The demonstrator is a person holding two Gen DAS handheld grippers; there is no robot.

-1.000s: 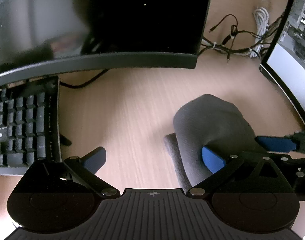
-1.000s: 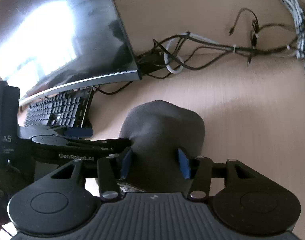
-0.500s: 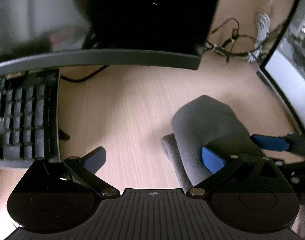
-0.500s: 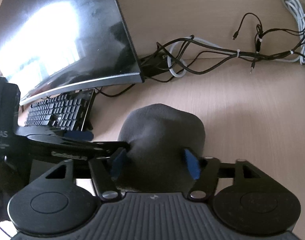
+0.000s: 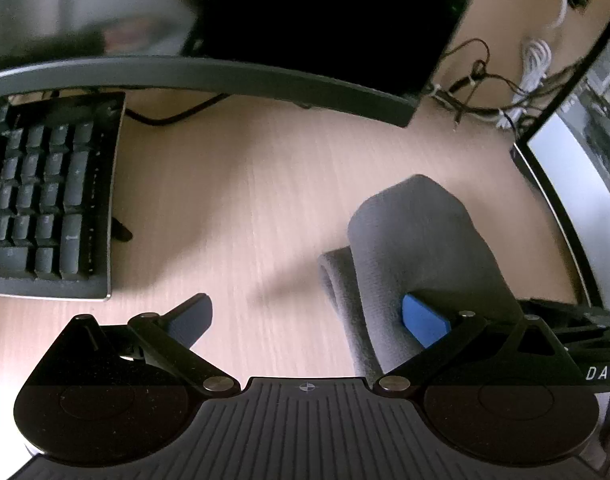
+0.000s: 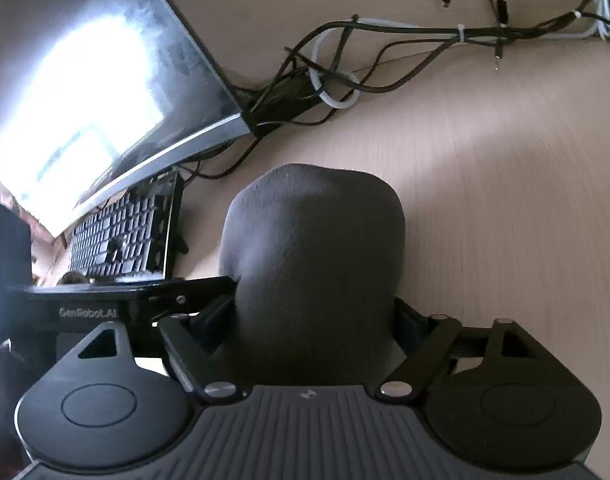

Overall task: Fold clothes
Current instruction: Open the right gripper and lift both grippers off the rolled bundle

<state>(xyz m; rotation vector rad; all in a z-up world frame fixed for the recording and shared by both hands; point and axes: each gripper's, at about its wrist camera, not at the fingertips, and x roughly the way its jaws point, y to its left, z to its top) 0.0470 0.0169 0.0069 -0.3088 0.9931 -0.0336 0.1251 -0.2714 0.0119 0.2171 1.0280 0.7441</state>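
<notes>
A grey garment (image 5: pixel 417 248), folded into a thick rounded bundle, lies on the wooden desk (image 5: pixel 245 180). My left gripper (image 5: pixel 307 320) stands wide open: its right blue pad (image 5: pixel 425 320) rests against the bundle's near side and its left finger hangs over bare desk. In the right wrist view the same bundle (image 6: pixel 313 248) sits between the fingers of my right gripper (image 6: pixel 311 320). Those jaws are opening, and the pads stand at the bundle's two flanks without squeezing it. The left gripper's black body (image 6: pixel 105 312) reaches in from the left beside the bundle.
A black keyboard (image 5: pixel 45 200) lies at the left, under a dark curved monitor (image 5: pixel 225 20). A second, lit monitor (image 5: pixel 577 168) stands at the right. A tangle of cables (image 6: pixel 385 40) runs along the desk's back edge.
The right gripper's jaws have spread apart from their squeeze on the bundle, and it has sunk closer to it. The left gripper has hardly moved.
</notes>
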